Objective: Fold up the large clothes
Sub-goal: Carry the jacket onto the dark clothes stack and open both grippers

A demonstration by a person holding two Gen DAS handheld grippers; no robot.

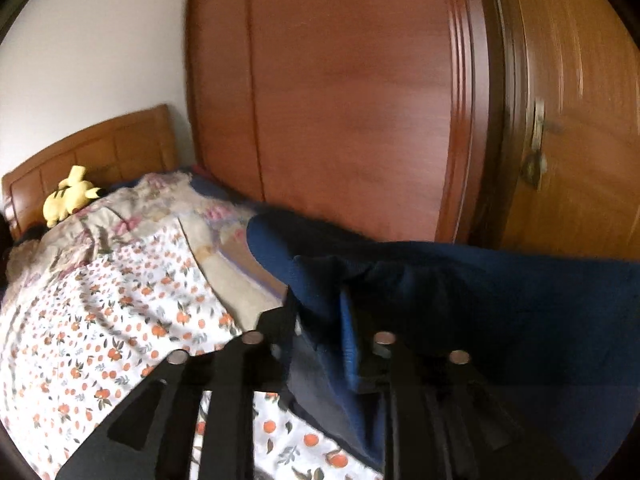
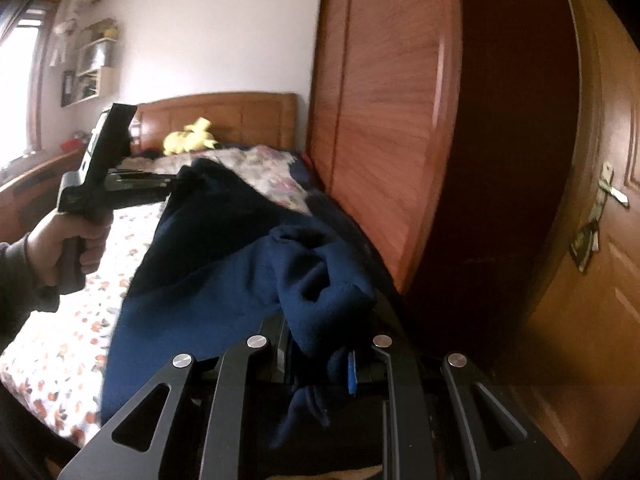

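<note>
step: garment lifted off bed by two grips, looks like spreading/aligning before a fold (judgement)
garment: navy fleece garment (image 2: pixel 224 264), centre of right wrist view, hanging above orange-print bedsheet (image 2: pixel 60 344); bunched, not flat
how to do well: pull the two grips apart so the held edge goes taut, keep both at the same height, lay it flat on the sheet before folding; bunch at lower centre needs shaking out
left gripper: left gripper (image 1: pixel 316 320), lower centre of left wrist view, jaws nearly closed, pinching navy fabric between them
left gripper, other view: mid left of right wrist view, held by left hand (image 2: pixel 68 248), tips at the garment's upper corner
right gripper: right gripper (image 2: pixel 320 344), lower centre, jaws narrow, fabric clamped and spilling over them
risk: fleece is thick, could slip if pulled hard
background: wardrobe (image 2: pixel 384 140) right, yellow plush toy (image 2: pixel 188 140) by headboard
</note>
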